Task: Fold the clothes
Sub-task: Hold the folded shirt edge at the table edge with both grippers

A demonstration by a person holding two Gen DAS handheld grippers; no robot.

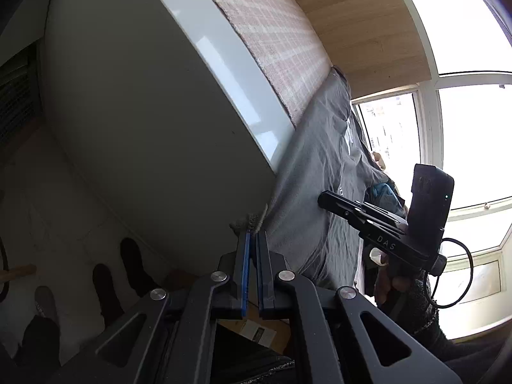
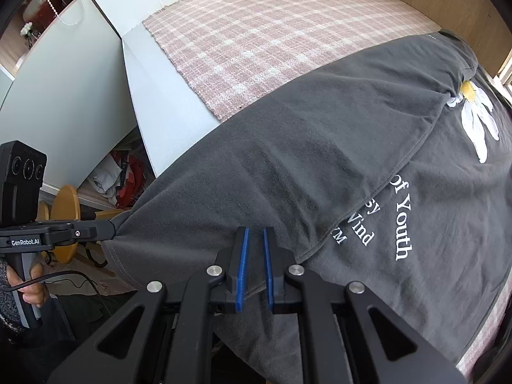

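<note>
A dark grey T-shirt (image 2: 320,147) with a white daisy and white lettering lies on the pink checked blanket (image 2: 262,38), and one side is folded over the print. Its near part hangs over the bed's edge. My left gripper (image 1: 254,235) is shut on a bunched corner of the T-shirt (image 1: 307,192). In the right wrist view the left gripper (image 2: 110,228) pulls that corner out to the left. My right gripper (image 2: 255,235) sits at the near edge by the folded hem, its blue pads a narrow gap apart with grey fabric filling it. The right gripper (image 1: 321,196) rests on the shirt.
The bed's white side panel (image 1: 160,112) drops to the floor, where several dark socks or slippers (image 1: 134,265) lie. A yellow wooden stool (image 2: 65,217) and a pile of clothes (image 2: 121,179) stand to the left. A wooden wall (image 1: 352,22) and bright windows (image 1: 473,128) lie beyond the bed.
</note>
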